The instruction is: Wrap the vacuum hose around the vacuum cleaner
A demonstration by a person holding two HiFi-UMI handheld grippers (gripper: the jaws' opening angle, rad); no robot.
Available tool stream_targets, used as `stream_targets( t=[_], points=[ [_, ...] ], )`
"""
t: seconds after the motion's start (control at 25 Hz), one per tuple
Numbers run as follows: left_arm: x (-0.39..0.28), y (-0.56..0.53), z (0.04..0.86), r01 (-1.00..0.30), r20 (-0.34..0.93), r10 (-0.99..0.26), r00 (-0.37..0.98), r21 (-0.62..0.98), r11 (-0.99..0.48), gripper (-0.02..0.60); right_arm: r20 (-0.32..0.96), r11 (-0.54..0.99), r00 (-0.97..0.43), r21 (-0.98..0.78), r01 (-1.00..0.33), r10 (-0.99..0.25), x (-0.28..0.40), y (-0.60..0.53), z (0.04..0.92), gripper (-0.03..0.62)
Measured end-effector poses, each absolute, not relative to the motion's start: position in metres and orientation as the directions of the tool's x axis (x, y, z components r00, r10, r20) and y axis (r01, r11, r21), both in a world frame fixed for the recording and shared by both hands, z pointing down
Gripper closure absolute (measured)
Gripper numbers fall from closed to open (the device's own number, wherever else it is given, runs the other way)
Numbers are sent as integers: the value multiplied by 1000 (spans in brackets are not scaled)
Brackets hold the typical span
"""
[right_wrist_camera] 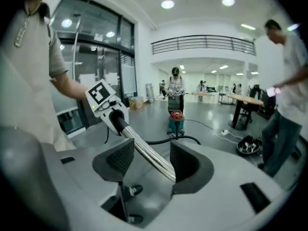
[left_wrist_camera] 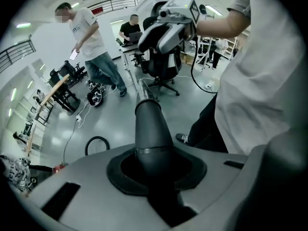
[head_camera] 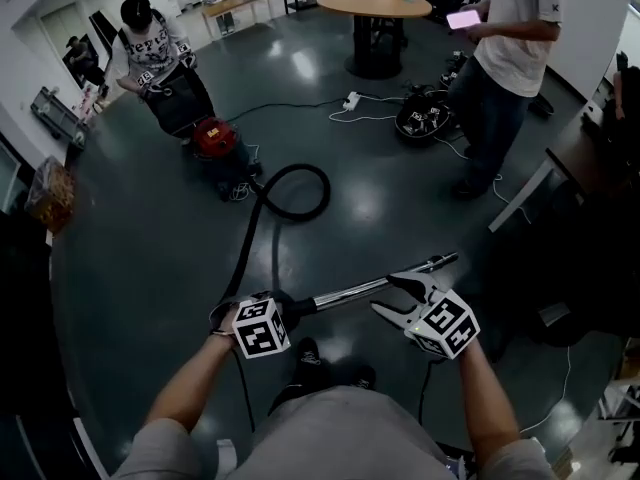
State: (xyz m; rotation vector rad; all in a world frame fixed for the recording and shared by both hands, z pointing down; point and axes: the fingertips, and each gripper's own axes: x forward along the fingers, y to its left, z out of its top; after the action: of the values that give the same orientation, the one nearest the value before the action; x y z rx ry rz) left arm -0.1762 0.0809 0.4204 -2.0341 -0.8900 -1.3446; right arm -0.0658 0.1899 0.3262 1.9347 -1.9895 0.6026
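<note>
Two grippers meet on the wand [head_camera: 350, 291]: our left gripper [head_camera: 272, 313] is clamped on its black handle [left_wrist_camera: 153, 129], while our right gripper [head_camera: 405, 298] has its jaws apart, the metal tube lying loose between them. The hose [head_camera: 327, 190] loops across the floor to the vacuum [head_camera: 215, 138], far left and well apart from us. We should hold the handle firm, step closer, then lay even coils without kinks. We can read no brand or label.
</note>
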Motion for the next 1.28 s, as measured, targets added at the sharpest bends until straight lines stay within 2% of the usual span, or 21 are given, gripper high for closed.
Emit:
stream_targets(
  t=[0.16, 0.28, 0.44, 0.56, 0.64, 0.76, 1.08, 1.28],
  points=[
    [-171, 63, 420, 725, 897, 277, 344, -66, -685, 489, 428, -191, 29, -339, -921, -903, -47, 181, 339, 360],
    [-172, 39, 410, 694, 872, 304, 384, -55, -718, 489, 399, -275, 72, -481, -832, -914, -45, 151, 344, 361],
    [-164, 19, 403, 651, 837, 333, 434, -37, -758, 489, 368, -315, 79, -644, -697, -926, -43, 114, 353, 361],
    [-164, 1, 397, 610, 805, 350, 478, -17, -793, 489, 325, -324, 95, -782, -533, -941, -46, 81, 358, 359],
    [-163, -9, 392, 580, 778, 374, 505, 15, -815, 489, 267, -285, 106, -846, -451, -958, -48, 58, 353, 328],
    [-152, -19, 388, 547, 738, 403, 541, 56, -835, 489, 203, -234, 118, -878, -417, -972, -39, 24, 345, 310],
    [-145, -47, 383, 503, 681, 438, 587, 118, -856, 488, 180, -252, 213, -889, -381, -960, -19, -47, 341, 310],
    [-133, -45, 386, 462, 651, 437, 621, 147, -875, 488, 93, -185, 278, -928, -325, -956, 4, -59, 341, 338]
  ],
)
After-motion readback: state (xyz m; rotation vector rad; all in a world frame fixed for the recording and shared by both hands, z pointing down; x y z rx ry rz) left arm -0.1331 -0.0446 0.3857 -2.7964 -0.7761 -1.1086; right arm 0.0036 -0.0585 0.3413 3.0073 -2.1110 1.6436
